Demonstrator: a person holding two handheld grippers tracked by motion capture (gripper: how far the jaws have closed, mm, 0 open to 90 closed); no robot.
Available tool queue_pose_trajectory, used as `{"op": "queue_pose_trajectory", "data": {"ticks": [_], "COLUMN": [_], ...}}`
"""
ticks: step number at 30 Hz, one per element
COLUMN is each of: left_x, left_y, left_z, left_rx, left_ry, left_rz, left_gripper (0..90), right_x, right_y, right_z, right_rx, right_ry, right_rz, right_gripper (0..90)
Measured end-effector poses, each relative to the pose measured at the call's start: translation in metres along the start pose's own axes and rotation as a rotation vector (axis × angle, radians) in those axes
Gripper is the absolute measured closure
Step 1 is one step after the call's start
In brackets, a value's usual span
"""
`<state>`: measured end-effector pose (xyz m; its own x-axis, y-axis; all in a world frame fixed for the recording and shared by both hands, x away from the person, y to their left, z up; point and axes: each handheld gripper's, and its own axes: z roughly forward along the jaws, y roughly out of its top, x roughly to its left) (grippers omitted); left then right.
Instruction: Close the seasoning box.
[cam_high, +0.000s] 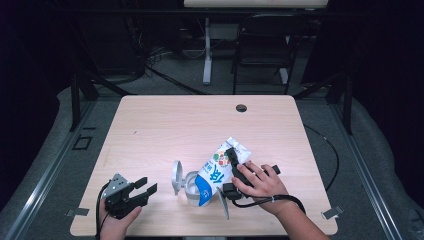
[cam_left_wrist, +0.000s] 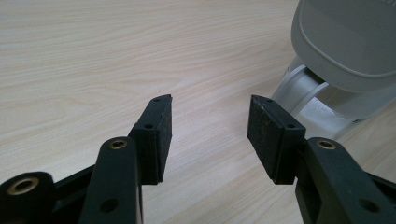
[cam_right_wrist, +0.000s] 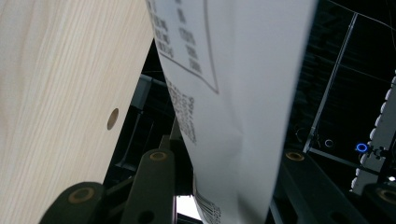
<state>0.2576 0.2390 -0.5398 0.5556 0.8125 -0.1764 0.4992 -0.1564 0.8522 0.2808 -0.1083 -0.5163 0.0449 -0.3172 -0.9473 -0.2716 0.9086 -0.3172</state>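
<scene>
A: Item one, milk carton (cam_high: 218, 170): white and blue, lower centre of the high view, tilted, its lower end over the grey cup (cam_high: 190, 192).

B: Held by?

A: Right gripper (cam_high: 235, 167), clamped across the carton's upper part, right hand (cam_high: 260, 186) behind it. In the right gripper view the carton's printed white side (cam_right_wrist: 233, 93) fills the gap between the jaws; the pads themselves are hidden, so contact is likely rather than plain.

B: Item two?

A: Left gripper (cam_high: 145, 189), lower left, jaws apart and holding nothing, just above the table (cam_high: 170, 125). Its own view shows the cup's raised lid (cam_left_wrist: 345, 42) at upper right.
</scene>
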Motion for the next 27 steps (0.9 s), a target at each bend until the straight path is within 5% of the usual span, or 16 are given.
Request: {"op": "queue_pose_trajectory", "data": {"ticks": [27], "left_x": [-0.0001], "left_y": [0.0001], "left_z": [0.0003], "left_rx": [-0.004], "left_ry": [-0.002], "left_rz": [0.001], "left_gripper": [50.6], "right_x": [-0.0032], "right_y": [-0.0007], "right_z": [-0.0015], "right_rx": [-0.002], "right_ry": [-0.013], "right_rz": [-0.031], "right_gripper": [69.9]}}
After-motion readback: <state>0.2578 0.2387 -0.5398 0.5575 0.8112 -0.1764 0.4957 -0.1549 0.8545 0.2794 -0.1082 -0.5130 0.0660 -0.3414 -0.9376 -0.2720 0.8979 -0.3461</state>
